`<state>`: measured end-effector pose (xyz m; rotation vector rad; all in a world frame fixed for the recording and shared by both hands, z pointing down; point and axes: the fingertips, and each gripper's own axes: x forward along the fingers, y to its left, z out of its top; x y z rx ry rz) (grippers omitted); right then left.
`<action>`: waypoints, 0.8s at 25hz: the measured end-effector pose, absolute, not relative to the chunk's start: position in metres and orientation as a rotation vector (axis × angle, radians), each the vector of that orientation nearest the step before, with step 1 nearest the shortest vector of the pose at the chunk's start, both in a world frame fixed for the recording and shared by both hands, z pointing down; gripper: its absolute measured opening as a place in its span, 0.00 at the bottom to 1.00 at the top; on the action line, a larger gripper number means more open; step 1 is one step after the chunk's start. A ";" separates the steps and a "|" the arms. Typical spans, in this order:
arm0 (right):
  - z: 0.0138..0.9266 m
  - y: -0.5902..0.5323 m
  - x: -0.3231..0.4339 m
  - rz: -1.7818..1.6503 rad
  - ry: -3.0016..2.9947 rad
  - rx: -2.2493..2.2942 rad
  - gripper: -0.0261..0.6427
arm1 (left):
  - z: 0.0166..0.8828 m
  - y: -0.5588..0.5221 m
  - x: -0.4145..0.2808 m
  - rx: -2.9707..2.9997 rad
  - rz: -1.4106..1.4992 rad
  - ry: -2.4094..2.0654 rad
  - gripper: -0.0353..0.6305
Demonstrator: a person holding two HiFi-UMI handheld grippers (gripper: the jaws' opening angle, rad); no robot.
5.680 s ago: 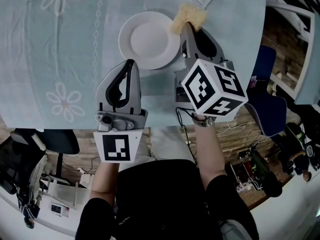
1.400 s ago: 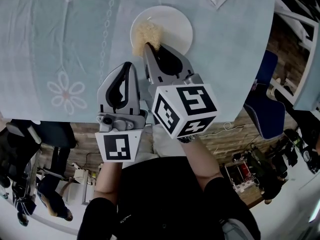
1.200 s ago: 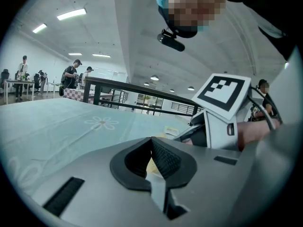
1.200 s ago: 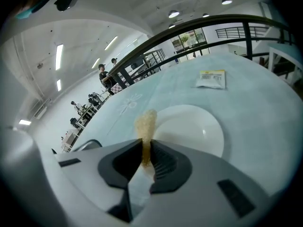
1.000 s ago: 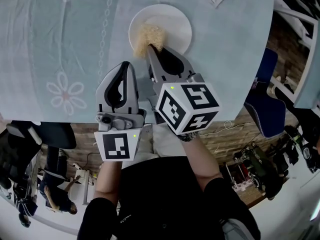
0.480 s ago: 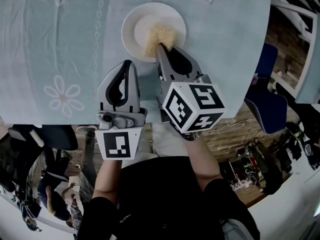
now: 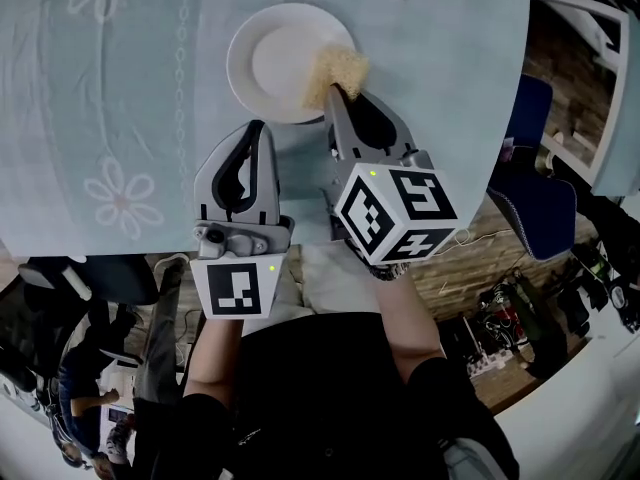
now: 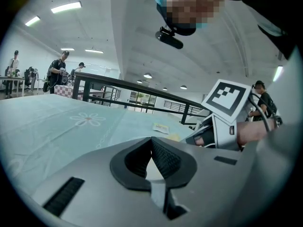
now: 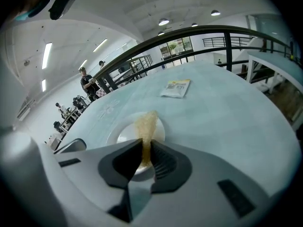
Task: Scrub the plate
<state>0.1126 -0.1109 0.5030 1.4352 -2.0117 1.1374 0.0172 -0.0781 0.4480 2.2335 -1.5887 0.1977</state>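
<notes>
A white round plate [image 7: 262,60] lies on the pale blue flowered tablecloth [image 7: 120,88]. My right gripper [image 7: 338,90] is shut on a yellow scrub sponge [image 7: 335,70], which rests on the plate's right rim. In the right gripper view the sponge [image 9: 146,128] sticks out from between the jaws over the plate [image 9: 125,133]. My left gripper [image 7: 259,128] is shut with nothing in it, just below the plate's near edge. In the left gripper view its jaws [image 8: 151,148] meet, tilted up off the table.
A small packet [image 9: 175,88] lies on the table beyond the plate. The table's near edge runs under both grippers; a dark chair [image 7: 530,203] stands to the right. People stand at benches [image 8: 60,70] far off.
The sponge has swept from the plate's left side across to its right rim. The left gripper has stayed in place.
</notes>
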 end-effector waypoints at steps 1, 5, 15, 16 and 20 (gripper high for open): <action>0.503 -0.111 0.115 1.132 -2.010 1.442 0.12 | 0.448 -0.078 0.017 2.234 0.195 -1.588 0.07; 0.499 -0.115 0.126 1.108 -2.001 1.470 0.12 | 0.445 -0.081 0.019 2.243 0.183 -1.586 0.07; 0.479 -0.108 0.123 1.097 -1.986 1.543 0.12 | 0.437 -0.072 0.002 2.238 0.177 -1.601 0.07; 0.478 -0.108 0.121 1.109 -1.992 1.544 0.12 | 0.437 -0.072 0.001 2.236 0.176 -1.605 0.07; 0.477 -0.100 0.096 1.187 -2.041 1.464 0.12 | 0.436 -0.068 -0.006 2.226 0.170 -1.624 0.07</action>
